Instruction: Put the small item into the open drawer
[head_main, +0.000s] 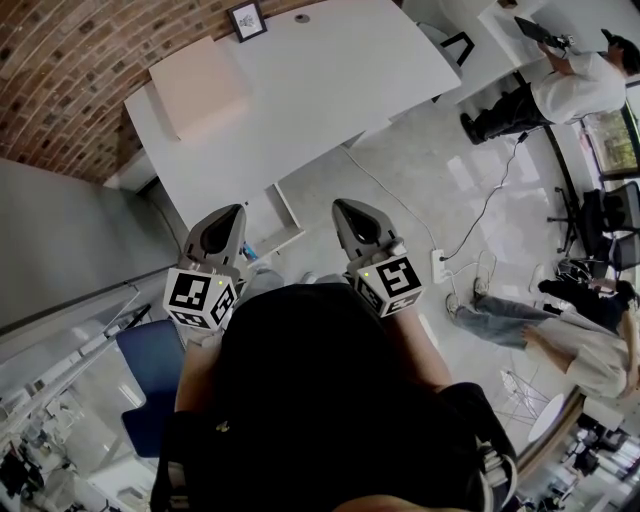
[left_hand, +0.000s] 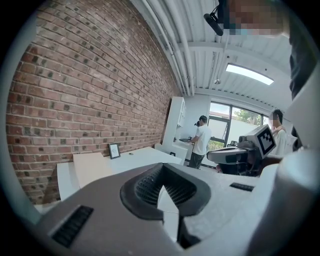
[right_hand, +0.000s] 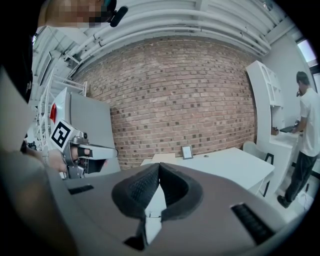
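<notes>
In the head view both grippers are held close to my body and point at a white table (head_main: 330, 90) by the brick wall. My left gripper (head_main: 235, 211) and right gripper (head_main: 344, 205) are both shut with nothing between the jaws. The left gripper view shows its tips (left_hand: 162, 169) meeting, and the right gripper view shows the same (right_hand: 159, 166). A small dark item (head_main: 302, 18) lies on the far part of the table, beside a small picture frame (head_main: 247, 20). A white drawer-like box (head_main: 284, 212) stands out below the table's near edge, just ahead of the grippers.
A beige board (head_main: 198, 85) lies on the table's left end. A grey cabinet (head_main: 60, 240) and a blue chair (head_main: 150, 365) are at my left. A cable and power strip (head_main: 440, 265) cross the floor. A standing person (head_main: 575, 88) and a seated person (head_main: 560, 330) are at right.
</notes>
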